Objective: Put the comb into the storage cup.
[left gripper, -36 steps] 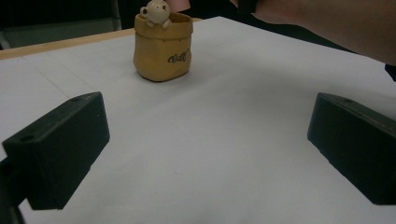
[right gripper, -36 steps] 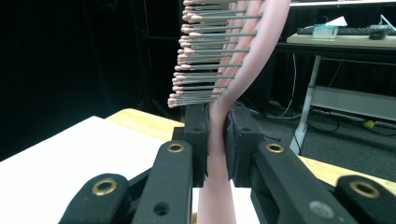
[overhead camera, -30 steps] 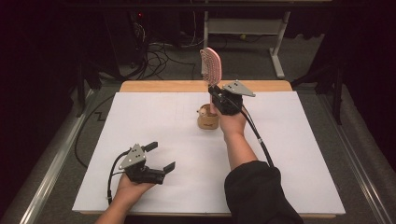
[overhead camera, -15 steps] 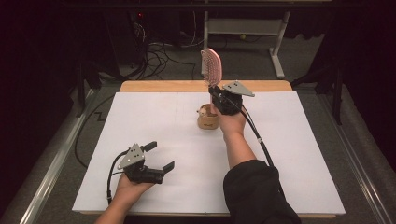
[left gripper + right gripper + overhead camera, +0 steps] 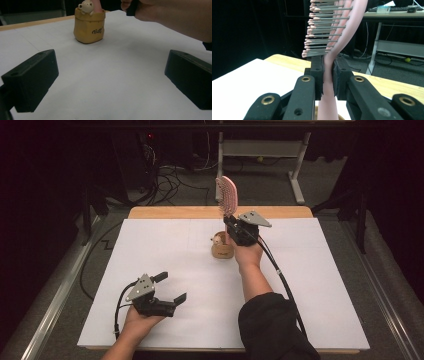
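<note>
Hairbrush is standing upright in the high view, its handle clamped in the right claw directly above the small yellow holder near the far edge of the worktop; the left claw is resting apart and holding nothing. Left gripper view is showing the holder with a bear figure on its rim and cursive lettering I cannot read. Right gripper view is showing pads pinching the pink handle below the bristles: light, stiff plastic, probably slippery, best gripped at that narrow neck
</note>
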Demonstrator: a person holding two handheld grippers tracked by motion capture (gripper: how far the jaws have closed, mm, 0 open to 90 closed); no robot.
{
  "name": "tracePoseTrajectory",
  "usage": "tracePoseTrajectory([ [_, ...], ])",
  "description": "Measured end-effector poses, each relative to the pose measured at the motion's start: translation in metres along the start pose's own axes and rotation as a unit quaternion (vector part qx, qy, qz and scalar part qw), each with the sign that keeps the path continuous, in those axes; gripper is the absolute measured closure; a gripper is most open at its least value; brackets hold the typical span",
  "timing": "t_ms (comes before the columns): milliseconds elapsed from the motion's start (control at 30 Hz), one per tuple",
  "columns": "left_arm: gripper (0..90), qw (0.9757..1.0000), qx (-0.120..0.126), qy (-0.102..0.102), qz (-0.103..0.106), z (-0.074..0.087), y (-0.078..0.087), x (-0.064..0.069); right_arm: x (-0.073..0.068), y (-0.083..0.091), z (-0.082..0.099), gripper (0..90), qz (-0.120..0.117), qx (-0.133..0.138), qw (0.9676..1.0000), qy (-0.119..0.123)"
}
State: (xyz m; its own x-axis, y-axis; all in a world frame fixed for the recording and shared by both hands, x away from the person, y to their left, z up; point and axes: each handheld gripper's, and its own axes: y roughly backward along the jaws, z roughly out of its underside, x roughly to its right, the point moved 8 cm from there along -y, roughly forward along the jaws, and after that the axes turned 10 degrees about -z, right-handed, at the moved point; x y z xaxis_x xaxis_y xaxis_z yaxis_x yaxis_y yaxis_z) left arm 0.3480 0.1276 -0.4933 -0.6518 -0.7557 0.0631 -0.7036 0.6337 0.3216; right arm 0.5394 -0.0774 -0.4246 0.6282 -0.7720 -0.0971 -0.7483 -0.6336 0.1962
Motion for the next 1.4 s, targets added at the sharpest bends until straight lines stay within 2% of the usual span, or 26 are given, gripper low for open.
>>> tracePoseTrajectory([
  [333, 0.0, 1.0, 0.0, 0.0, 0.0, 0.0, 0.0, 0.0, 0.0, -0.001, 0.005, 81.7, -0.002, 0.007, 0.9999, -0.007],
  [867, 0.0, 1.0, -0.003, -0.006, 0.001, 0.001, 0.001, 0.001, 0.002, -0.003, 0.015, 81.7, 0.008, 0.0, 0.9997, -0.023],
  [1100, 0.0, 1.0, -0.004, -0.005, 0.0, 0.001, 0.001, 0.001, 0.001, -0.002, 0.016, 81.7, 0.01, 0.011, 0.9994, -0.031],
  [1400, 0.0, 1.0, -0.006, -0.008, 0.0, 0.002, 0.0, 0.001, 0.002, -0.005, 0.022, 81.7, 0.013, 0.008, 0.9994, -0.031],
])
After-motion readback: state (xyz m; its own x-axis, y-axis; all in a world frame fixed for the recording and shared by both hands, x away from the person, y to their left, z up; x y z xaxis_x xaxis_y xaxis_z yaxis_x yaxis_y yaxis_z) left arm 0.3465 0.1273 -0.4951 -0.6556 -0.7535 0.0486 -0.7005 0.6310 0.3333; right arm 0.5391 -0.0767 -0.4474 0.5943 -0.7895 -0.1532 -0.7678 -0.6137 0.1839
